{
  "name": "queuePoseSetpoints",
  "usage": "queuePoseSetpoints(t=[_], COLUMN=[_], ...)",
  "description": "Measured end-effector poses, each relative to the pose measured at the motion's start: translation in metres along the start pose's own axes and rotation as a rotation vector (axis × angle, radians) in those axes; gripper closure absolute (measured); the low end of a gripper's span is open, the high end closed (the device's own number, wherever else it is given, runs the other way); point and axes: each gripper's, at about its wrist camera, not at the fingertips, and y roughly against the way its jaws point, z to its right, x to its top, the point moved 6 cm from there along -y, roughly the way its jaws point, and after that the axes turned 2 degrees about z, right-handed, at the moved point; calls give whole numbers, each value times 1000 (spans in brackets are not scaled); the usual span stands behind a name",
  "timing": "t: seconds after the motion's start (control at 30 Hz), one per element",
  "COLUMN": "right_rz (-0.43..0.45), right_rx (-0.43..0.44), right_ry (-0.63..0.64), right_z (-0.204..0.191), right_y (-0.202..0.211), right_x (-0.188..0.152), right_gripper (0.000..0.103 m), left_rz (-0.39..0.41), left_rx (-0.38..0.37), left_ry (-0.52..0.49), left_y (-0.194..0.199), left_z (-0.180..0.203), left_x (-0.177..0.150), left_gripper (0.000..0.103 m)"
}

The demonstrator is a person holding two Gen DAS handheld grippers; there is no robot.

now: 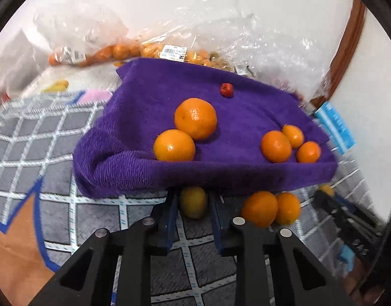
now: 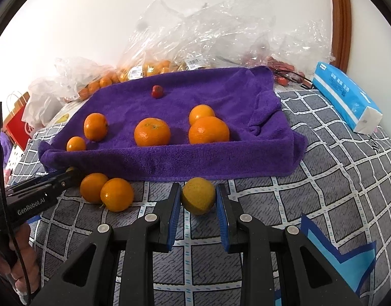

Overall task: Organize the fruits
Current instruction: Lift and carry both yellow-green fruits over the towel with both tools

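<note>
While the right gripper [image 2: 198, 199] straddles the yellow fruit [image 2: 198, 199], jaws apart, pads beside it, apparently for lifting | left gripper [image 1: 192, 201]: jaws apart around another yellow fruit [image 1: 194, 202] | two oranges [image 2: 107, 194] on bedspread [image 2: 323, 178] | purple towel [image 2: 221, 160]: five oranges, likely the sorting spot.

Purple towel [image 2: 195, 102] mid-frame carries orange fruits [image 2: 152, 131] and one small red fruit [image 2: 157, 91]; a yellow-green fruit [image 2: 198, 199] lies on the grey, white-checked bedspread [image 2: 335, 178].
</note>
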Motion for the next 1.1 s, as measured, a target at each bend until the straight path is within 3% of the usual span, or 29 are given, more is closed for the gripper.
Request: queuePoseSetpoints(t=[0.47, 0.6, 0.7, 1.1], right_rz=[20, 42, 29, 92], right_rx=[21, 15, 29, 38], right_ry=[-13, -21, -14, 34], right_z=[1, 2, -1, -18], right_y=[4, 10, 11, 43], right_x=[1, 2, 2, 38], right_gripper=[76, 76, 76, 76], left_rz=[135, 112, 93, 134], left_rx=[-64, -38, -60, -112], left_ry=[8, 11, 24, 54], left_y=[35, 38, 46, 75], left_z=[5, 4, 4, 4], left_x=[2, 3, 6, 41], left_gripper=[80, 80, 80, 80])
